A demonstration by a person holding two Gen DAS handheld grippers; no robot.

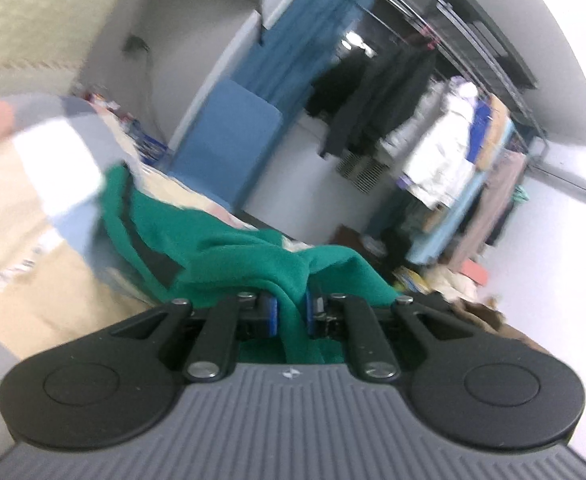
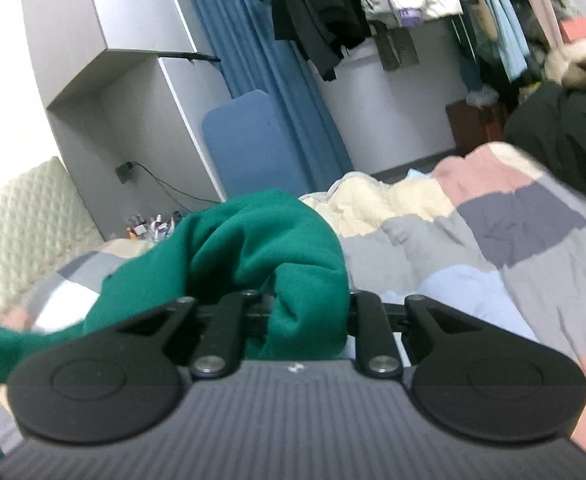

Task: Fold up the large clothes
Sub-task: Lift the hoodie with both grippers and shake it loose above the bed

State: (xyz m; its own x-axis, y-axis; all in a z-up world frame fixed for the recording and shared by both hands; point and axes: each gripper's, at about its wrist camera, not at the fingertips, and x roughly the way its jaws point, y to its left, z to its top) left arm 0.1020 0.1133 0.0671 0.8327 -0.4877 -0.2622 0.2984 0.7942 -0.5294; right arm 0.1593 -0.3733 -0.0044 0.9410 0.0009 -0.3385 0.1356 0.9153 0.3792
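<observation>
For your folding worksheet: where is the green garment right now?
The green garment is pinched in both the left hand-held gripper and the right hand-held gripper, bunched above the patchwork quilt on the bed.

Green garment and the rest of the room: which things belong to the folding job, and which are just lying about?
In the job:
green garment
left gripper, shut on it
right gripper, shut on it

Just lying about:
patchwork quilt
hanging clothes
blue curtain
small items by the wall socket
</observation>
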